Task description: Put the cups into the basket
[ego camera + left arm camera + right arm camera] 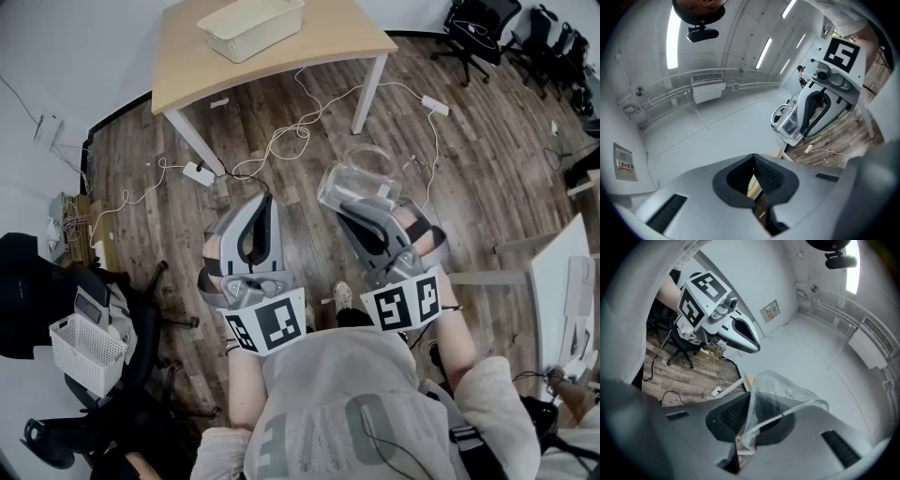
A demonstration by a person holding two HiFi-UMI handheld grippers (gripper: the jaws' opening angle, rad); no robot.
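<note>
Head view: I look steeply down at a wood-plank floor. A pale wooden table (pixel 187 66) stands at 12 o'clock, and a white slatted basket (pixel 251 26) rests on its top near the upper edge of the frame. 2 grey grippers reach forward from my sleeves. The right gripper (pixel 354 199), at about 1 o'clock from the frame's centre, holds 1 clear plastic cup (pixel 364 171) lying on its side in the air, well apart from the basket. The left gripper (pixel 257 201) sits at 11 o'clock and carries nothing. White cables (pixel 281 141) trail over the floor under the table.

Left gripper view: its 2 jaws are pressed together at the tips with nothing between them. At 2 o'clock I see the other gripper with the clear cup.

Right gripper view: the jaws are clamped on the cup's thin wall, with its open rim arching toward 3 o'clock. The left gripper floats at 11 o'clock.

I judge this to be the carrying step: the cup is lifted but not yet delivered. The next move calls for closing the gap to the table at 12 o'clock, bringing the cup over the basket's opening, lowering it inside the walls, then parting the jaws.
</note>
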